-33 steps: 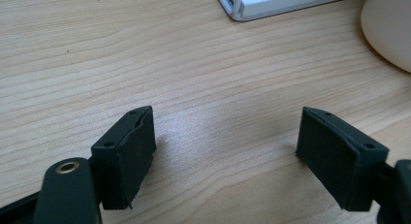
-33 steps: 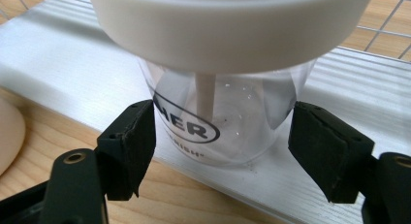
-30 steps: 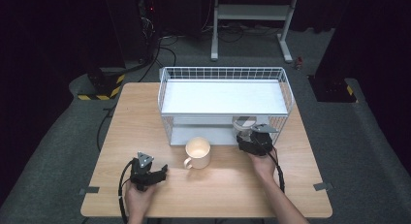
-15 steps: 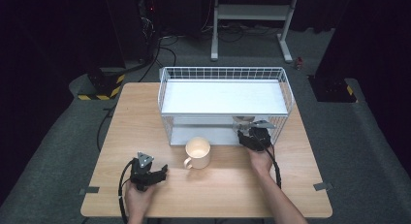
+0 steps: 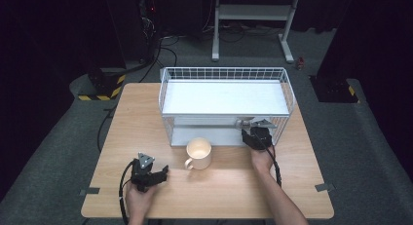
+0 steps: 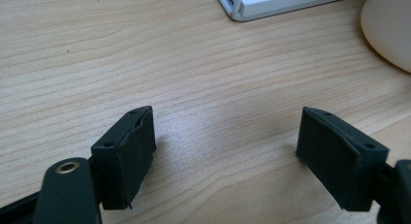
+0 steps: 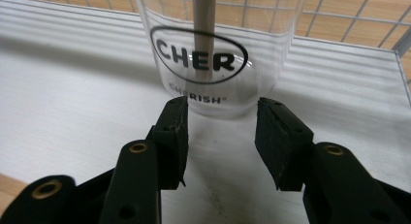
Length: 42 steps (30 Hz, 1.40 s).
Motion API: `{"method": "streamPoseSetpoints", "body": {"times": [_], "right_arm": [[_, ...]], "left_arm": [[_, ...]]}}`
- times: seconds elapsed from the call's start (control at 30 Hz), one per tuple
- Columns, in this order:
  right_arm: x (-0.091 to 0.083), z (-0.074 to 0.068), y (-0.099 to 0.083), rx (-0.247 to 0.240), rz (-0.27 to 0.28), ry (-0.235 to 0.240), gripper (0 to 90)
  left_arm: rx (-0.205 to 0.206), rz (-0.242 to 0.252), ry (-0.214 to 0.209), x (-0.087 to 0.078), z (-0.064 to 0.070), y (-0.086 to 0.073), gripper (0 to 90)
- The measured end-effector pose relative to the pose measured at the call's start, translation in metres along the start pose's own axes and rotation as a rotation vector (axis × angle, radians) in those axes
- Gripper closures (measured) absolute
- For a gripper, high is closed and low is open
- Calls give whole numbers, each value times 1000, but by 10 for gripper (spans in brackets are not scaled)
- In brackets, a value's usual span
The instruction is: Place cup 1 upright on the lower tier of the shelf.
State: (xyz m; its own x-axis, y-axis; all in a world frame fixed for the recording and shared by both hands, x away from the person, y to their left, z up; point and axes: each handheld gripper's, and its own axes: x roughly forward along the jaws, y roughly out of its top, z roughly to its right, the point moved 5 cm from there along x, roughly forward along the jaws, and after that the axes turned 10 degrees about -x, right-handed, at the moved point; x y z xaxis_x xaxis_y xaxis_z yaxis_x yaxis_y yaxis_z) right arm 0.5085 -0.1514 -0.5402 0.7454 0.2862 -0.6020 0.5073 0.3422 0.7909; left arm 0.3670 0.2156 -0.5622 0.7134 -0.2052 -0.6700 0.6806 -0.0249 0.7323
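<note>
Right gripper (image 7: pixel 221 124): jaws part open with an empty gap, pointing into the lower tier of the rack (image 5: pixel 224 96); the hand (image 5: pixel 263 159) reaches forward at the rack's front right.
Glass (image 7: pixel 215 49): clear, upright, printed "CHER" in an oval, standing on the white lower shelf (image 7: pixel 72 98) straight ahead of the jaw tips, just beyond them and not between them; whether a tip touches it I cannot tell.
Left gripper (image 6: pixel 225 151): jaws wide, nothing between them, low over the table (image 6: pixel 145 49) near its front left edge.
Mug (image 5: pixel 198 154): cream, ahead and right of the left jaws, in front of the rack.
Surface: pale wood table.
Room: grey floor, dark surroundings, cables and a metal stand behind.
</note>
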Motion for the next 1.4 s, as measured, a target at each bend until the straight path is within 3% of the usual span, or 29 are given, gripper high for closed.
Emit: {"method": "streamPoseSetpoints", "body": {"times": [0.03,0.23,0.27,0.37,0.53,0.73,1.4], "right_arm": [[0,-1,0,23,-11,1,567],[5,2,3,-9,-15,-9,578],[5,-1,1,14,-27,0,576],[4,0,1,11,-25,0,562],[-9,0,2,-9,16,20,499],[-24,4,5,5,44,58,446],[-48,10,-2,16,81,101,412]], "left_arm": [[0,0,0,0,0,0,218],[0,0,0,0,0,0,218],[-1,0,0,0,0,0,218],[0,0,0,0,0,0,218],[-1,0,0,0,0,0,218],[-1,1,0,0,0,0,218],[-1,0,0,0,0,0,218]]}}
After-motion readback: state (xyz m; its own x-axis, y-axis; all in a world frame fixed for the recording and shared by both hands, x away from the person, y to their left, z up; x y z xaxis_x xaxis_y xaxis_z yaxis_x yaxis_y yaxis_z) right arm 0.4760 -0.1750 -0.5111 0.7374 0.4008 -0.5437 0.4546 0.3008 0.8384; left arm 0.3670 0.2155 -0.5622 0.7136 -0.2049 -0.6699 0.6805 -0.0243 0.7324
